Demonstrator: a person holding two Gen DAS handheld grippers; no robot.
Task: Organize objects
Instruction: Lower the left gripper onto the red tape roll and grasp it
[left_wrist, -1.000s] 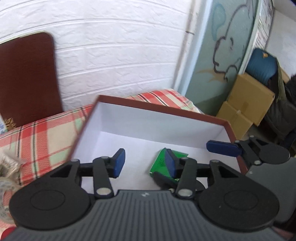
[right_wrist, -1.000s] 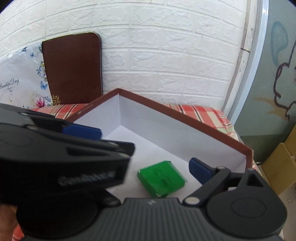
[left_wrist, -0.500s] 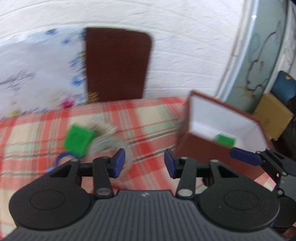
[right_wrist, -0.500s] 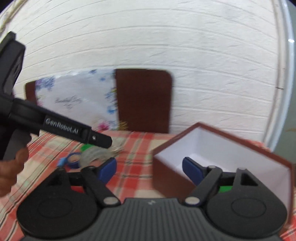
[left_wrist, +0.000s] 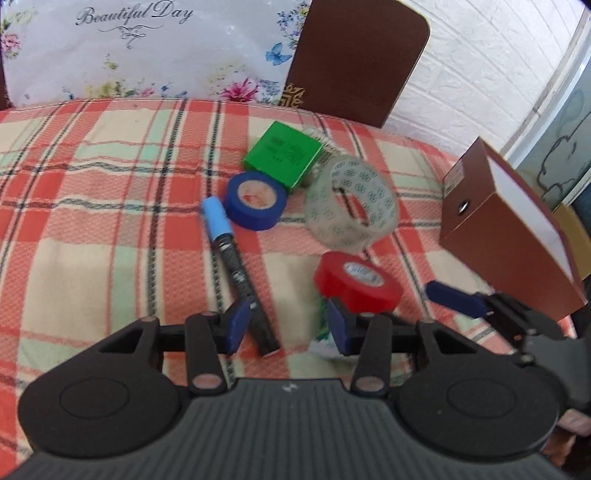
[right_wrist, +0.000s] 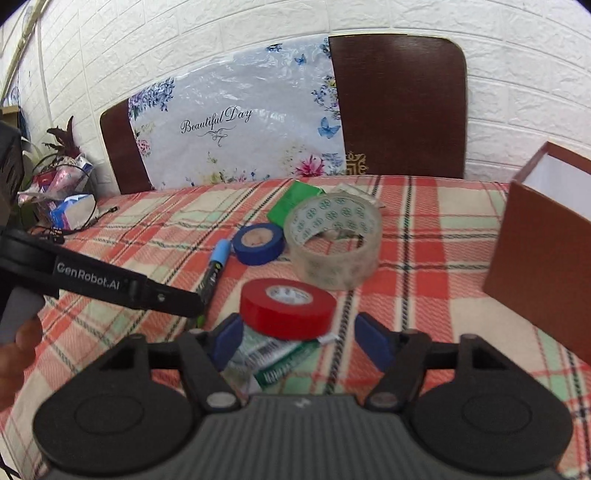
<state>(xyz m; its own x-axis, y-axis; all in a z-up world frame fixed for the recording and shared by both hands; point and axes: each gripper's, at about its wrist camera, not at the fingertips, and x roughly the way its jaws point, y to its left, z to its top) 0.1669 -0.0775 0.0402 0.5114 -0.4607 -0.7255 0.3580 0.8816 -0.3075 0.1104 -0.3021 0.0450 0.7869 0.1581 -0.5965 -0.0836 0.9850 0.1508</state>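
The red tape roll (right_wrist: 288, 308) lies near the bench's (right_wrist: 424, 236) front edge, atop a crumpled wrapper (right_wrist: 273, 360). The right tongs (right_wrist: 301, 341), which have just been closing, stand apart around it without touching. The left tongs (left_wrist: 286, 325) gape empty over the marker's (left_wrist: 236, 269) black end. The brown box (right_wrist: 543, 251) sits at the right edge.

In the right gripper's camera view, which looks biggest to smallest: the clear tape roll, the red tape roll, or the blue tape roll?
1. Clear tape roll.
2. Red tape roll, nearly as big, but nearest the camera, so unsure.
3. Blue tape roll.
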